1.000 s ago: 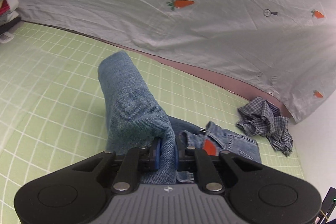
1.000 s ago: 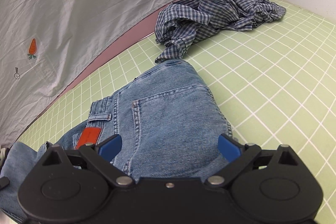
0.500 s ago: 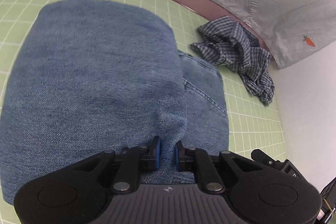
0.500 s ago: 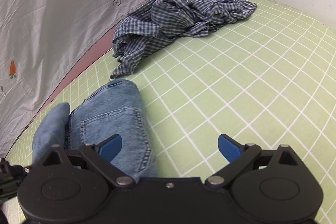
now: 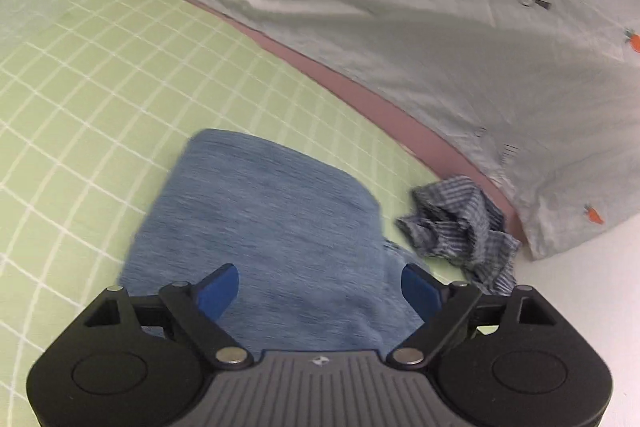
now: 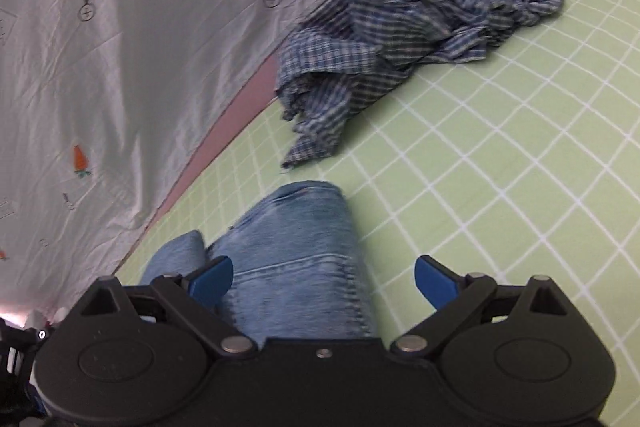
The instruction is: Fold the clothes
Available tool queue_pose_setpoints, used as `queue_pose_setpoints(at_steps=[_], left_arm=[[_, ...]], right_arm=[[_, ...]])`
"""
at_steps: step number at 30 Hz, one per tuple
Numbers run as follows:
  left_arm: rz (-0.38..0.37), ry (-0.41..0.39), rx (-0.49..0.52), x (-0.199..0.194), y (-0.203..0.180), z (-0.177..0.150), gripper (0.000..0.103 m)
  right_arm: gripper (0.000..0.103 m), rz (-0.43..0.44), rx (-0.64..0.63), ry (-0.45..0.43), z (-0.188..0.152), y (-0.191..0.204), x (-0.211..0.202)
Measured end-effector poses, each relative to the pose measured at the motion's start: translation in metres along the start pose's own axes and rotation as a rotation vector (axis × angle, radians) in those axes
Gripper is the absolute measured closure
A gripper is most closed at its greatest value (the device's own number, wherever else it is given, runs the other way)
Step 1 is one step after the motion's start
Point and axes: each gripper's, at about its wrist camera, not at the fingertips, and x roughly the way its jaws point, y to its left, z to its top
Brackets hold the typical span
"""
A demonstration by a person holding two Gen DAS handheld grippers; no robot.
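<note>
Left tongs: the left tongs (image 5: 320, 285) hang spread wide above folded denim, blue fingertips (image 5: 218, 287) apart and gripping nothing.
Right tongs: the right tongs (image 6: 324, 281) are likewise spread wide with nothing between them, blue fingertips (image 6: 434, 285) over the near end of the same garment.
Jeans: the jeans (image 5: 264, 239) lie folded into a compact blue bundle on the green sheet, darker reverse side up in the left wrist view; the right wrist view shows the paler outer denim (image 6: 296, 255) with a stitched seam running across it.
Checked shirt: a crumpled blue-and-white checked shirt (image 6: 404, 43) sits in a heap beyond the jeans, apart from them, against the pink strip; the left wrist view has it (image 5: 460, 227) to the right of the bundle.
Surface: a light green sheet with a white grid (image 5: 100, 75) carries both garments; whether a bed or a tabletop lies beneath cannot be told.
Backdrop: a wrinkled pale grey cloth printed with small orange carrots (image 5: 420, 27) hangs behind, with a dusty-pink strip (image 5: 360, 91) along its lower edge where it meets the sheet.
Image quality: both views are slightly blurred.
</note>
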Motion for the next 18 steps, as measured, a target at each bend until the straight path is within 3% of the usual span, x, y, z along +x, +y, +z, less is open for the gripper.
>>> queue_pose_setpoints(at_steps=[2, 7, 11, 18], left_arm=[[0.086, 0.011, -0.052, -0.001, 0.021, 0.001, 0.014], [0.161, 0.027, -0.145, -0.010, 0.066, -0.011, 0.014], [0.202, 0.077, -0.171, -0.003, 0.084, -0.020, 0.014], [0.222, 0.142, -0.142, 0.009, 0.088, -0.021, 0.014]], right_arm=[[0.018, 0.056, -0.036, 0.067, -0.005, 0.015, 0.016], [0.047, 0.157, -0.108, 0.228, -0.024, 0.043, 0.051], [0.048, 0.176, -0.153, 0.294, -0.035, 0.055, 0.068], [0.049, 0.196, -0.159, 0.316, -0.041, 0.063, 0.085]])
